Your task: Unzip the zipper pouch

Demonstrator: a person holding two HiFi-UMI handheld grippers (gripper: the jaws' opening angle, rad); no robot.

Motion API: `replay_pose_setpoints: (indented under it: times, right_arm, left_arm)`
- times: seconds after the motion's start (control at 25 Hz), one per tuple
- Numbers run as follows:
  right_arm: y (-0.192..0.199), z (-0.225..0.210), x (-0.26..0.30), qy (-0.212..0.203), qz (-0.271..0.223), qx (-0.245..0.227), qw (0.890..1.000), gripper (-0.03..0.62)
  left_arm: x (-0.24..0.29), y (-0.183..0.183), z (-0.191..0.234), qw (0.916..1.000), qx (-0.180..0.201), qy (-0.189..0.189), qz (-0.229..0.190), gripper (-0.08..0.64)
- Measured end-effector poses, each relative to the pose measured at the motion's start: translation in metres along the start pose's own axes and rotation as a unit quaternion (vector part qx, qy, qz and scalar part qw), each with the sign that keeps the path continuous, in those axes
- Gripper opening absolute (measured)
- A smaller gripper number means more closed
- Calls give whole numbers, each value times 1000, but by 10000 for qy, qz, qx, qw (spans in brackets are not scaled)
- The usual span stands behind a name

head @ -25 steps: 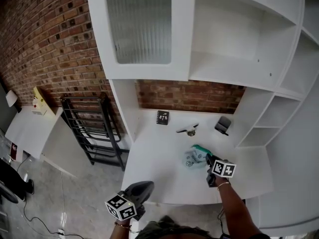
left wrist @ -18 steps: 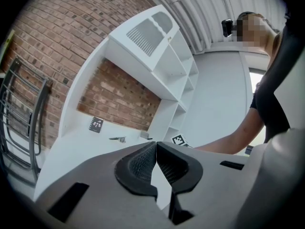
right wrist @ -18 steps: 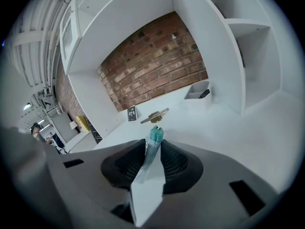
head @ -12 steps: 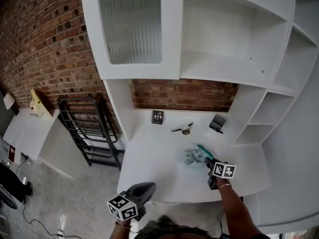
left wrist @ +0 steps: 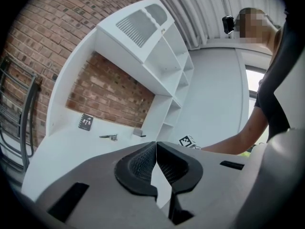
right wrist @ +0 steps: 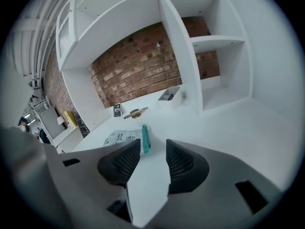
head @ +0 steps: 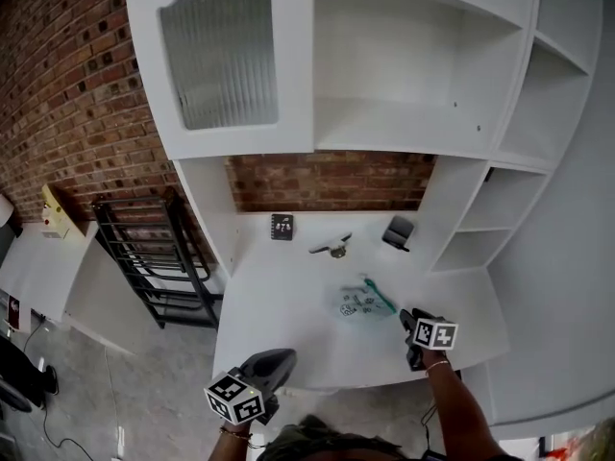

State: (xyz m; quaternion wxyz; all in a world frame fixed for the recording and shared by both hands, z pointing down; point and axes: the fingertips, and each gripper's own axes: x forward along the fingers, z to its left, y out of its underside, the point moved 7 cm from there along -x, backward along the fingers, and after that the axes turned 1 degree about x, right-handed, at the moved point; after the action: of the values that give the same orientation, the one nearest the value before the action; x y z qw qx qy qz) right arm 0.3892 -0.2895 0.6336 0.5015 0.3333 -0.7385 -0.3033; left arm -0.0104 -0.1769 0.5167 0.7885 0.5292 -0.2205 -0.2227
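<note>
Pouch (head: 357, 303) at mid-tabletop, both claws clear of it.
We hold the right gripper (head: 407, 319) near the front edge, just short of the teal zipper (right wrist: 146, 138); its jaws have just been opening and stand apart, with only bare tabletop (head: 279, 296) between them. Our left gripper (head: 284, 356) hovers at the front left corner, jaws clenched together.

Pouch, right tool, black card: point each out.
pouch (head: 354, 304): head view, its clear middle.
right tool (right wrist: 153, 150): right gripper view, midway between its fingertips.
black card (head: 282, 227): head view, its centre.
</note>
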Motion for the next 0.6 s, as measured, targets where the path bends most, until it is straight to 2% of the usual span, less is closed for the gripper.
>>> replay_pose_setpoints:
  times: [0.12,0.32,0.44,0.6]
  right_arm:
    - [-5,1,-26,-86,-282,-37,9996,149]
    - [-20,12,-69,-100,-719,-625,9954,149]
    - [-29,30,-95,-209,-1127,-735,9907,147]
    - [-41,65,-136,-326,-1854,-824,9787,144]
  left_arm:
    - [4,-1,0,9997,-4,-216,-116,5]
    - [7,-9,-4,9987,-68,-406,-315,5]
    - [9,-19,-9,9980,94,-446,-434,5]
    - [13,-32,-14,9966,343,-551,-511,5]
